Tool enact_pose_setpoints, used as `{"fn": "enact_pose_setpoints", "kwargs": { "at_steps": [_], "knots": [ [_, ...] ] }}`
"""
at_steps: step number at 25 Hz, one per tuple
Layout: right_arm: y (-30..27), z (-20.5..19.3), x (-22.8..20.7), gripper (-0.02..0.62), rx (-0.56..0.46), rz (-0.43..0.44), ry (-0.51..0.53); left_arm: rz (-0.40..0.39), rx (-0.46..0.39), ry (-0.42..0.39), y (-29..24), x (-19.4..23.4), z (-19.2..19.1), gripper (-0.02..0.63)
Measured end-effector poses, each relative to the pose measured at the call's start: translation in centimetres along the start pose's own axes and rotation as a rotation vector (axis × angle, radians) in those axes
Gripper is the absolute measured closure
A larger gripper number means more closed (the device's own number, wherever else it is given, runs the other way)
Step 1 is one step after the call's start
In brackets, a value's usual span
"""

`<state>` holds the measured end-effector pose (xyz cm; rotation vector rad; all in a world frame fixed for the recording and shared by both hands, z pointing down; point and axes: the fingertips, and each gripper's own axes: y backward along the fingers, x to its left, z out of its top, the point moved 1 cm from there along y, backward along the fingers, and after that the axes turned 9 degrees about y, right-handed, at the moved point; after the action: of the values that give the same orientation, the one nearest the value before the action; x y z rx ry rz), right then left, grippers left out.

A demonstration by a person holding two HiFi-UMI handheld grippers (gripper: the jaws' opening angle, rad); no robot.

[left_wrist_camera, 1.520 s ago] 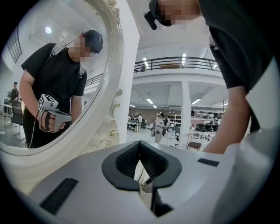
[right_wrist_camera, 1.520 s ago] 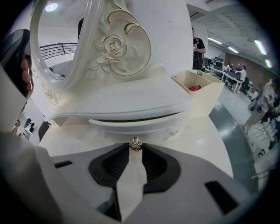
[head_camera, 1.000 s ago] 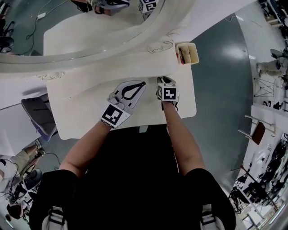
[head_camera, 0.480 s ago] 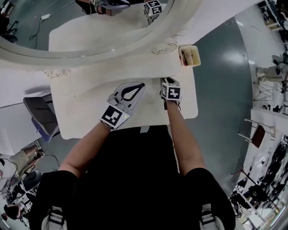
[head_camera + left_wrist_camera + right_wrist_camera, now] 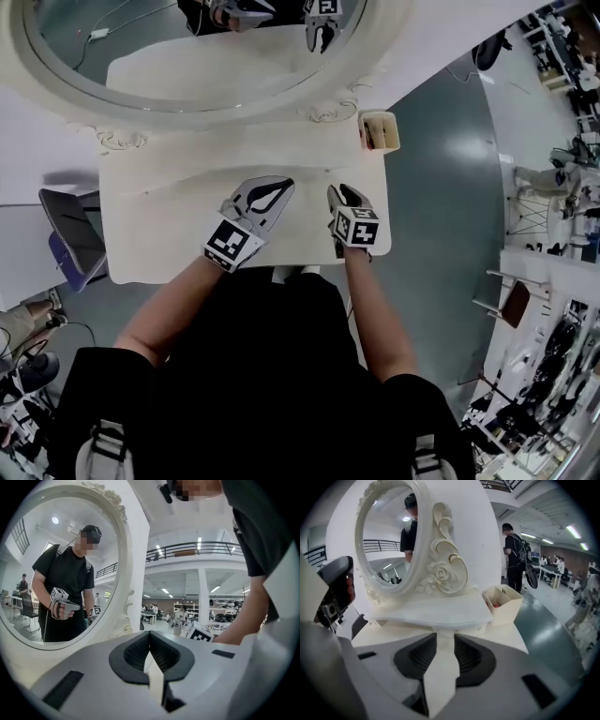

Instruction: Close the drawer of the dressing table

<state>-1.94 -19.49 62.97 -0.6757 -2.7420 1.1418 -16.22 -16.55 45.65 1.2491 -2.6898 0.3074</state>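
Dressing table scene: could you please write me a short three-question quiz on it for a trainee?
1. True or false: the left gripper has its jaw tips wide apart.
2. Which item stands at the back right corner of the dressing table, on the person's right? A) a small open box B) a lamp C) a bottle
3. What is between the jaws of the right gripper?
Key: 1. False, the tips meet. 2. A. 3. Nothing; the jaws are opening with only the dressing table seen beyond them.
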Motion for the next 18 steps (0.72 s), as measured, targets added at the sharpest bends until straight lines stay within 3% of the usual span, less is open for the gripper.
{"fn": "enact_pose_setpoints", "kwargs": {
  "at_steps": [11,18],
  "knots": [
    [10.5,4.6,1.4,0.507,-0.258,0.202,0.072,0.109,-0.025,-0.006,0.7,-6.1,1.3,0.612],
    [18.9,6.9,2.9,0.548,-0.462,0.293,0.206,0.123,-0.062,-0.019,0.8,-11.5,3.2,0.612]
  ]
}}
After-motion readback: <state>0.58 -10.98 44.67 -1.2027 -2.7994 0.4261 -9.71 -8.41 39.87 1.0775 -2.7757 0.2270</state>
